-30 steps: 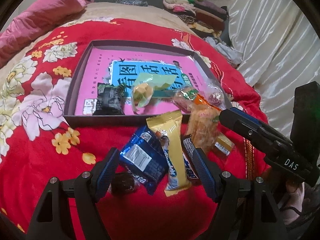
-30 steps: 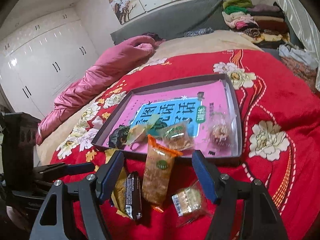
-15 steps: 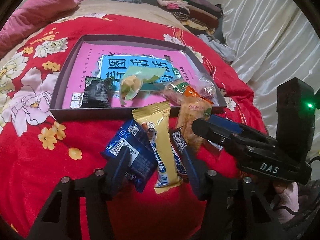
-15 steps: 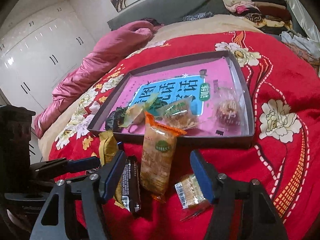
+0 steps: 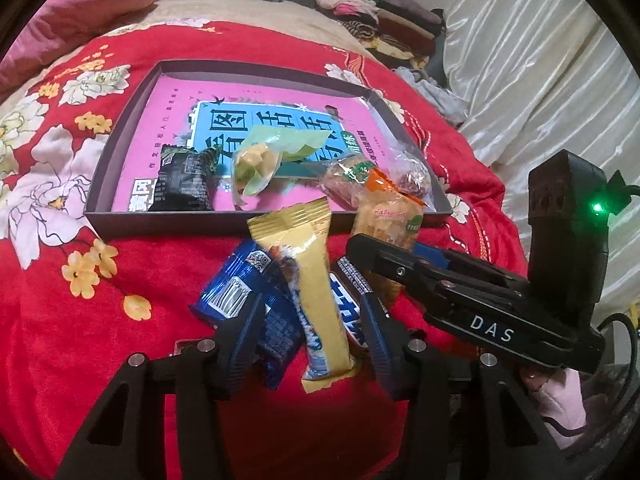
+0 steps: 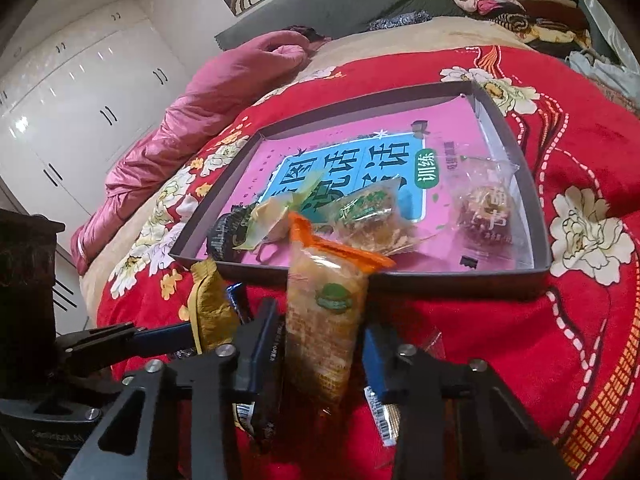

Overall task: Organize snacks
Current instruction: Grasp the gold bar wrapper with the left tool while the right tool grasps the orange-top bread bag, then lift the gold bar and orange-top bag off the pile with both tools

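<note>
Left gripper [image 5: 310, 340]: narrower than a second ago, fingers half-open astride the yellow packet [image 5: 308, 280], not clamped.
Right gripper [image 6: 318, 350]: also narrowed, fingers bracketing the orange-topped packet [image 6: 326, 312] (contact unclear).
Change: both dropped closer to the loose snacks; two picks look imminent.
Tray [image 5: 120, 216]: on the red bed cover, four snacks inside as before, the pile just beside its near wall.
</note>
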